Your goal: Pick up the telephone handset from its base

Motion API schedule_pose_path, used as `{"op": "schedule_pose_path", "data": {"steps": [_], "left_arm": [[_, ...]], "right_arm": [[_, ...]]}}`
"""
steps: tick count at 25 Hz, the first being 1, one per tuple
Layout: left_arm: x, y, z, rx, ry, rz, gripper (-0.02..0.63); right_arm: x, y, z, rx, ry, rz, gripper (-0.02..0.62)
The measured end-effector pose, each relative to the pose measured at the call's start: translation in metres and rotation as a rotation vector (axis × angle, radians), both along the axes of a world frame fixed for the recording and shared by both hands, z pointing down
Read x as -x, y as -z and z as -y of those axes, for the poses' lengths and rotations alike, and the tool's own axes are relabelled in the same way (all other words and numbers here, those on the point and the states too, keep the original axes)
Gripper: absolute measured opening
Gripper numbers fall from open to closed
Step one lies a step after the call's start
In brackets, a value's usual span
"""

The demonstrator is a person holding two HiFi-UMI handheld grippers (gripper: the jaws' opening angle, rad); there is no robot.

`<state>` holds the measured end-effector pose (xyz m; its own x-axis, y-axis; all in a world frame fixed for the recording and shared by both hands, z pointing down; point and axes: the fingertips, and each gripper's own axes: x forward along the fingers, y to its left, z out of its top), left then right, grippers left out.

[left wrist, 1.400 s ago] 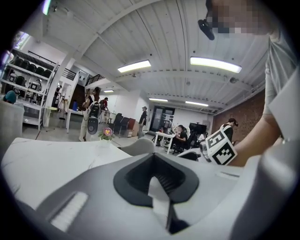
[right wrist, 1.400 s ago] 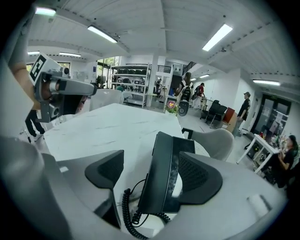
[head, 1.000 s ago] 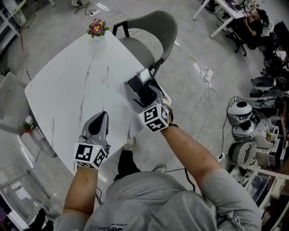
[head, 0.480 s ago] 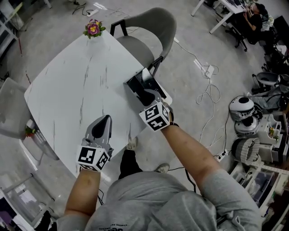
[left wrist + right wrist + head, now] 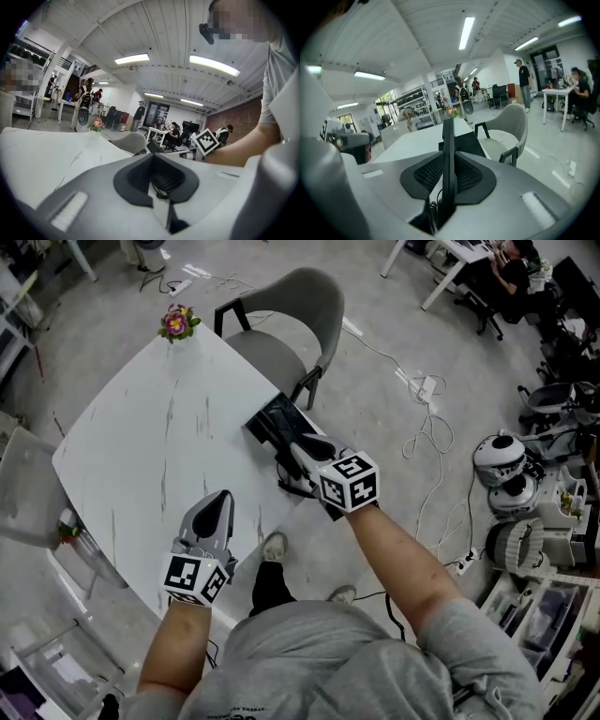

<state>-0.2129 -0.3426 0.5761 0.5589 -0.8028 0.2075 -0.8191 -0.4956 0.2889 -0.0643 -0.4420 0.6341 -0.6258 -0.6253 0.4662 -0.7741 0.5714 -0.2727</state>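
Observation:
The black telephone base [image 5: 269, 421] lies at the right edge of the white table [image 5: 141, 446]. My right gripper [image 5: 302, 457] hovers just in front of the base, tilted down. In the right gripper view the black handset [image 5: 448, 150] stands edge-on between the jaws, which are closing and press on it. Its coiled cord [image 5: 433, 208] hangs below, with the base [image 5: 468, 143] beyond. My left gripper [image 5: 216, 507] hangs over the table's near edge, well left of the phone. Its jaws meet with nothing between them.
A small flower pot [image 5: 175, 322] stands at the table's far corner. A grey chair [image 5: 295, 310] sits behind the phone and another chair [image 5: 23, 484] at the left. Cables and a power strip [image 5: 427, 390] lie on the floor to the right.
My right gripper has closed on the handset, rolled over and risen off the base toward me. The left gripper has drifted a little forward.

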Motion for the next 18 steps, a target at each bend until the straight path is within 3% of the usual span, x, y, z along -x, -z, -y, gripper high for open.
{"op": "schedule_pose_path", "data": {"steps": [8,14,18], "left_arm": [[-0.048,0.052,0.004,-0.079,-0.072,-0.033,0.051],[-0.119,0.107,-0.002,-0.141,-0.19,-0.052,0.051],[-0.172,0.144,-0.01,-0.189,-0.288,-0.07,0.051]], "right_arm": [[-0.065,0.088,-0.014,-0.073,-0.081,0.268,0.074],[-0.142,0.17,-0.046,-0.175,-0.164,0.42,0.074],[-0.201,0.218,-0.077,-0.259,-0.223,0.461,0.074]]}}
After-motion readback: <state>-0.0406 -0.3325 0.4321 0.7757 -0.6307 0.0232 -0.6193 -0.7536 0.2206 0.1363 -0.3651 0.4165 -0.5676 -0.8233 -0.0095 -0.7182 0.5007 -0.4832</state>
